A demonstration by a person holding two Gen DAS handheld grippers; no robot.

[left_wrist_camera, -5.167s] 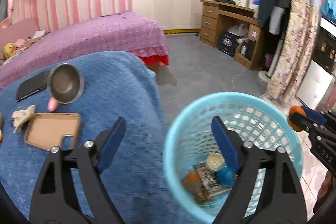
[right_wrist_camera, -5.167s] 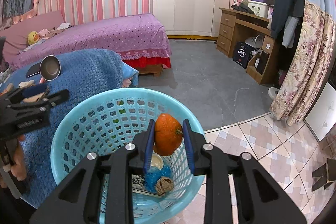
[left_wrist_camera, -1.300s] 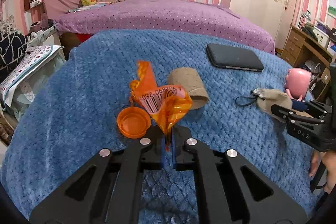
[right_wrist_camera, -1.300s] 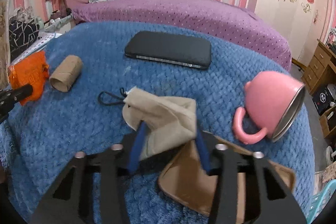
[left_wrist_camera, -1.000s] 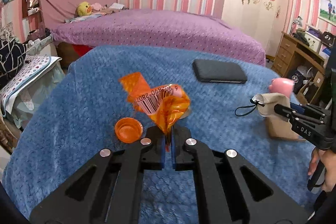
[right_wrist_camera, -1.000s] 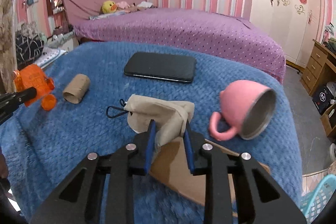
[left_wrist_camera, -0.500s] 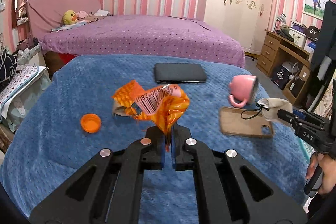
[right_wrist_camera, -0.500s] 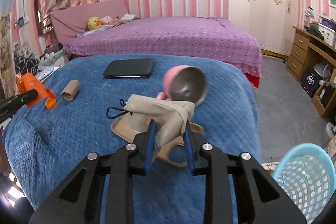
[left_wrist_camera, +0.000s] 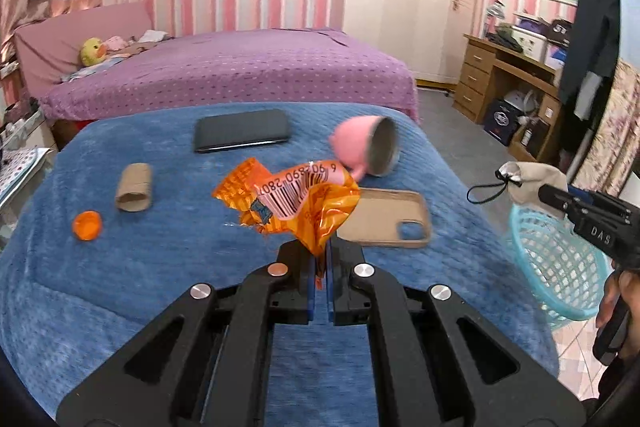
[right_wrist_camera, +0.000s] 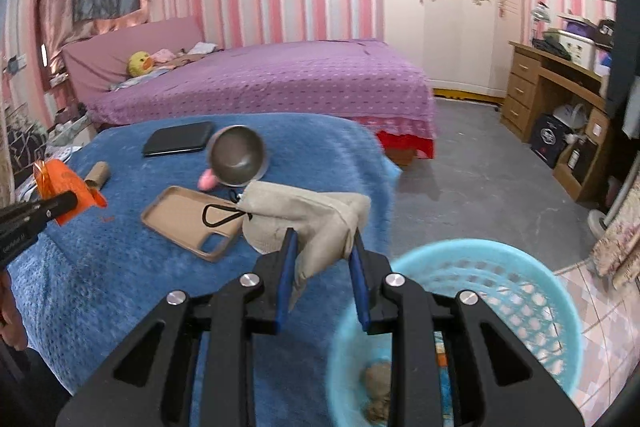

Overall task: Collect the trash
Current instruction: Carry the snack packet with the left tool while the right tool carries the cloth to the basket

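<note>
My left gripper (left_wrist_camera: 320,259) is shut on a crumpled orange wrapper (left_wrist_camera: 296,199) with a barcode, held above the blue blanket; the wrapper also shows in the right wrist view (right_wrist_camera: 64,183). My right gripper (right_wrist_camera: 322,247) is shut on a beige drawstring pouch (right_wrist_camera: 308,215), held above the blanket's right edge, next to the light blue trash basket (right_wrist_camera: 520,267). The pouch (left_wrist_camera: 532,179) and the basket (left_wrist_camera: 560,267) also show at the right of the left wrist view. A cardboard tube (left_wrist_camera: 134,187) and an orange bottle cap (left_wrist_camera: 87,225) lie on the blanket.
On the blue blanket (left_wrist_camera: 120,267) lie a black phone (left_wrist_camera: 242,135), a tipped pink cup (left_wrist_camera: 368,147) and a tan phone case (left_wrist_camera: 388,217). A purple bed (right_wrist_camera: 280,75) stands behind. A wooden desk (right_wrist_camera: 560,95) and grey floor are at the right.
Both grippers have swung to the right toward the basket, each still holding its item. The basket has come much closer under my right gripper.
</note>
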